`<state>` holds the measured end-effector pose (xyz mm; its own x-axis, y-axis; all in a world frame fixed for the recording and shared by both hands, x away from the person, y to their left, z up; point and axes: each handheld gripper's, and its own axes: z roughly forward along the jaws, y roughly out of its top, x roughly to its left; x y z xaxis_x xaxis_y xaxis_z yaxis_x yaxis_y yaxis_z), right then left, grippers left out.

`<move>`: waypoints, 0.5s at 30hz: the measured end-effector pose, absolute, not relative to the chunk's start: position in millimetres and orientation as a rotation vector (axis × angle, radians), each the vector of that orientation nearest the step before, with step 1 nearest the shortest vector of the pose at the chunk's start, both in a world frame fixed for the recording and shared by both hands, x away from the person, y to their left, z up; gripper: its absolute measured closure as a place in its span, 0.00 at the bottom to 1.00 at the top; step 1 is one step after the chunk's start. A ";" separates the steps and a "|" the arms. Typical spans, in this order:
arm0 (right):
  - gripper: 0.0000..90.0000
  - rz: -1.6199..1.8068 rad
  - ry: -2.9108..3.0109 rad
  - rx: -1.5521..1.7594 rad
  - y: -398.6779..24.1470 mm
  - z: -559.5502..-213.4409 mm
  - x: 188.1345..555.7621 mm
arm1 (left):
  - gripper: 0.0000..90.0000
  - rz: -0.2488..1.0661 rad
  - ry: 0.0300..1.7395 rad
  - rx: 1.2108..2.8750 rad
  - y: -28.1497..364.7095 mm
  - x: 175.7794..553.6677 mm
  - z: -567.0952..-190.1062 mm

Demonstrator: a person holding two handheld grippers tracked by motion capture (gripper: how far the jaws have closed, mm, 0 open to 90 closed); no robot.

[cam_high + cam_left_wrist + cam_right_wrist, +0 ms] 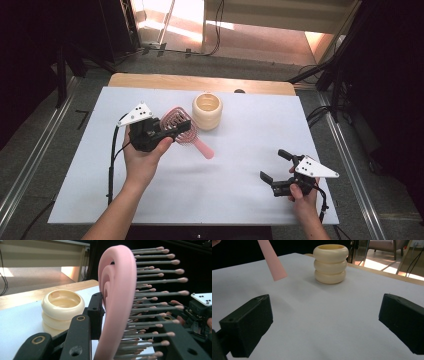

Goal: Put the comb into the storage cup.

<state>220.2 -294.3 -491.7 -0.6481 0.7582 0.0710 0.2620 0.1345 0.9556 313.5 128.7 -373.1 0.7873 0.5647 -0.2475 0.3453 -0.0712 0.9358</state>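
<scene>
Left tongs point(176, 131) around unmarked pink hairbrush point(179, 121), beside cream holder point(207, 111).

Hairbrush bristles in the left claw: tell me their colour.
Grey bristles with pale pink tips, on the pink plastic hairbrush. Clearest in the left gripper view.

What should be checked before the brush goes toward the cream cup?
1. Left gripper clamped on the pink hairbrush head: ok.
2. Brush handle off the table: ok.
3. Cream ribbed cup upright, mouth open: ok.
4. Cup's inside empty: cannot tell.
5. Right gripper open, holding nothing, away from the cup: ok.
6. White table between brush and cup free of obstacles: ok.
</scene>
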 end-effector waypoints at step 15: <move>0.00 1.511 1.988 0.991 -306.7 -498.2 215.2 | 0.71 0.217 0.736 1.667 133.5 328.8 -363.9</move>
